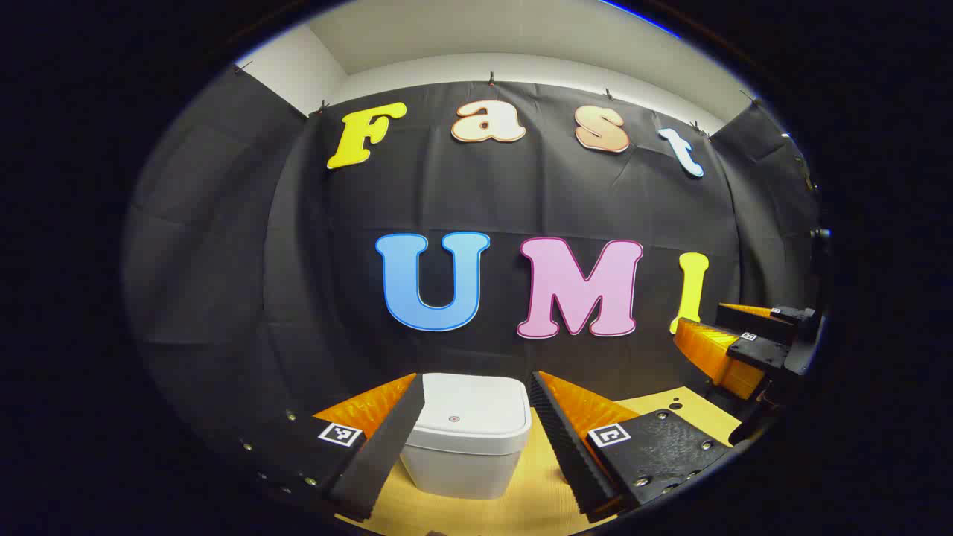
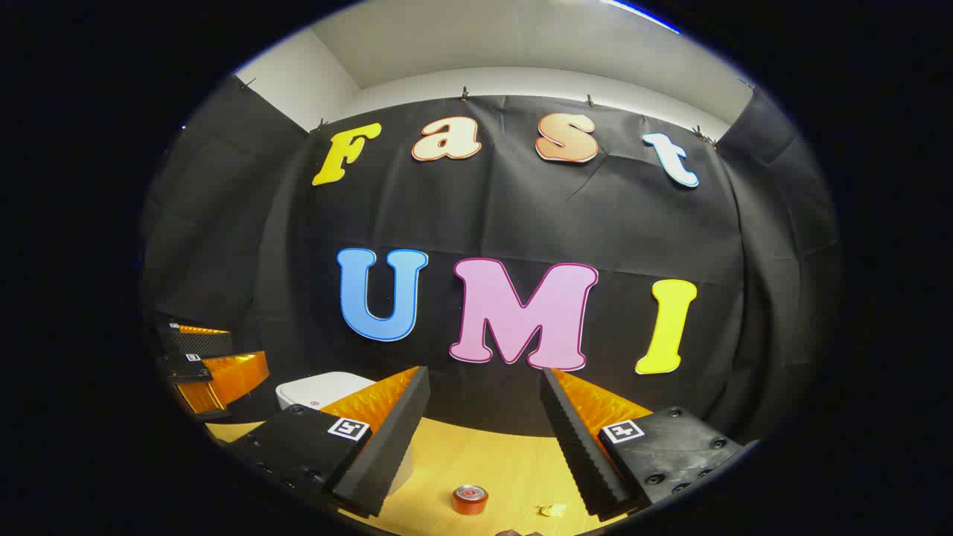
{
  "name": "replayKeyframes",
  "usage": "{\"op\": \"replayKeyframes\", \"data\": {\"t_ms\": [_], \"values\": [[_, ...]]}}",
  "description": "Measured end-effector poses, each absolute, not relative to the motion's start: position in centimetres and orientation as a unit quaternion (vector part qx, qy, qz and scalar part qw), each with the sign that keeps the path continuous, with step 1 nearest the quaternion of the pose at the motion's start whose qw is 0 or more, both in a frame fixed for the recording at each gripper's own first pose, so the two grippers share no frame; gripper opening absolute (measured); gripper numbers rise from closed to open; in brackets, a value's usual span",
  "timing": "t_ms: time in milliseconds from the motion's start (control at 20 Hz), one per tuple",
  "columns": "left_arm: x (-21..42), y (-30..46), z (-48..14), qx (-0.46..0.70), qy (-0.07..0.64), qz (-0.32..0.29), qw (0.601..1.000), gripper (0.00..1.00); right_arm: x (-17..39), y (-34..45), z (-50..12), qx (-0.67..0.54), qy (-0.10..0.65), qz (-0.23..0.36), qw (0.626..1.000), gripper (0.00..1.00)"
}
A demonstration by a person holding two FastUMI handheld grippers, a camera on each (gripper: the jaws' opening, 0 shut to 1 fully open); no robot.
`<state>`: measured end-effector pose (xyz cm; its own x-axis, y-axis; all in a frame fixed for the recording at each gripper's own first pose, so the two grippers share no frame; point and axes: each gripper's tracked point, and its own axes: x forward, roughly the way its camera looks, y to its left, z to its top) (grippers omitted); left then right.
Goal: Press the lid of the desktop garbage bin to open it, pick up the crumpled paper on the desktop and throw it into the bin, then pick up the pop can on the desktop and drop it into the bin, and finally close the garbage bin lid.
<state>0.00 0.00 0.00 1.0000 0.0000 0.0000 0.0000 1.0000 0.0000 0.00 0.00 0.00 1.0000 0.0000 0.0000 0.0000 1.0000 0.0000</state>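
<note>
Bin lid (image 1: 467, 406) is down and flat, so the white garbage bin (image 1: 463, 465) sits closed on the wooden surface (image 1: 521, 506), framed between the 2 fingers of the left gripper (image 1: 476, 435), which hangs released just above and short of it, touching nothing. In the right gripper view the same bin (image 2: 320, 388) peeks out behind that gripper's own left finger, with the pop can (image 2: 470, 499) standing upright on the surface in front and the crumpled paper (image 2: 552, 510) a small scrap just to its right, both near the view's lower edge. The right gripper (image 2: 484, 439) is also spread wide and empty, held level and aimed at the back wall, well above the can. From the left gripper view it (image 1: 733, 346) floats off to the side, clear of the bin. My worry: a press landing off the lid's centre mark could shove the light bin backwards instead of popping it, and the tiny paper looks easy to miss.
</note>
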Motion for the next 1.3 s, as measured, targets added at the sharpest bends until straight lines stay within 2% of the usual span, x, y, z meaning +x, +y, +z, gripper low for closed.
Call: {"op": "replayKeyframes", "data": {"t_ms": [400, 450, 600, 1300], "values": [[1.2, 0.4, -1.1, -0.005, 0.002, -0.013, 1.0, 0.95, -0.5, -0.9, -0.6, -0.001, 0.007, -0.028, 1.0, 0.97], [1.4, 0.2, -1.3, -0.004, 0.004, -0.017, 1.0, 0.95, -0.6, -1.2, -0.9, -0.002, 0.011, -0.031, 0.999, 1.0], [2.0, -0.4, -1.7, 0.002, 0.008, -0.029, 1.0, 0.95, -1.0, -1.9, -1.5, 0.001, 0.02, -0.042, 0.999, 0.97], [2.9, -4.5, -2.7, 0.02, 0.022, -0.096, 0.995, 0.95, -3.0, -4.9, -3.6, 0.0, 0.049, -0.087, 0.995, 0.97]]}}
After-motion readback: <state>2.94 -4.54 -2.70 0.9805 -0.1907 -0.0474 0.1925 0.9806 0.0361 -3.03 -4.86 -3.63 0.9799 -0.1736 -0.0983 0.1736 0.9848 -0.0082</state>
